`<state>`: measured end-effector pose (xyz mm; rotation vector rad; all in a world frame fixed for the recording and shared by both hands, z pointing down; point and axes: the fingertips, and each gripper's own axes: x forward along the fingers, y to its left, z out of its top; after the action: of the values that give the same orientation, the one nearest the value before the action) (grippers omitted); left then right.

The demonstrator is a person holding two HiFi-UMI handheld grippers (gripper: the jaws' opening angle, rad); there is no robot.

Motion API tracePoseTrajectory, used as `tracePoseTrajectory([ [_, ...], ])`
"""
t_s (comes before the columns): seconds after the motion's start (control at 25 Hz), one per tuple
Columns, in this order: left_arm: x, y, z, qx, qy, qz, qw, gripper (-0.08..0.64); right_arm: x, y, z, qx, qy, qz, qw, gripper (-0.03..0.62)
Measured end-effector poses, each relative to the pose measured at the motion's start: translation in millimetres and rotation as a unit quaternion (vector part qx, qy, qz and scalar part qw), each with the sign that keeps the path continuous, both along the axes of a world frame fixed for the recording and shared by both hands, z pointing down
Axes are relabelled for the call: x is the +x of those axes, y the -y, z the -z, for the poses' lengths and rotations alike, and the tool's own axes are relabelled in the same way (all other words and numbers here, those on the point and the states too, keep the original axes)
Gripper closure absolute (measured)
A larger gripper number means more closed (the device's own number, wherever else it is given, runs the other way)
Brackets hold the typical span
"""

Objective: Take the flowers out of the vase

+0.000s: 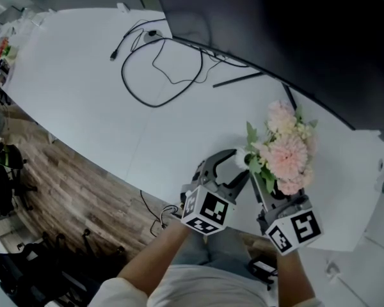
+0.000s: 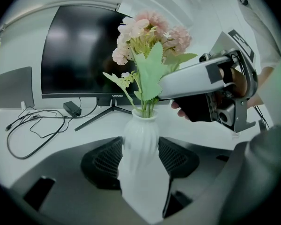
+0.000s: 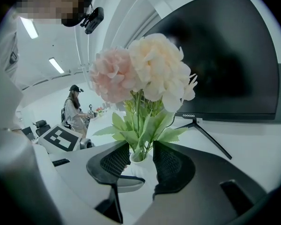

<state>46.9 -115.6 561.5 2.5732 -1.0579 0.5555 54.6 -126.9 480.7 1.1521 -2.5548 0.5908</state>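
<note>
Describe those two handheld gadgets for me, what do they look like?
The left gripper and right gripper are pale grey shells, each ending in two black pads with a mesh texture. Each carries a white cube printed with black square markers. A metal frame shows on the right one's side. The person wears a white top.
</note>
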Motion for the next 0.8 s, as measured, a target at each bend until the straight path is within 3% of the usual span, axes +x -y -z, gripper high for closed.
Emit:
tracePoseTrajectory([
  [0.12,0.5,0.3,1.4,-0.001,-0.001,0.001,1.0,0.316,0.5,2.3,1.2,0.004,-0.001,-0.003,1.0,0.428],
  [0.28,0.7,0.9,1.6,0.0,-0.002,0.003,1.0,0.316,2.4,4.7,1.6,0.008,-0.005,-0.009,1.0,0.492],
  [0.8,1.1,-0.1,1.3,0.0,-0.003,0.008,1.0,0.316,6.3,5.9,6.3,0.02,-0.001,-0.021,1.0,0.531],
])
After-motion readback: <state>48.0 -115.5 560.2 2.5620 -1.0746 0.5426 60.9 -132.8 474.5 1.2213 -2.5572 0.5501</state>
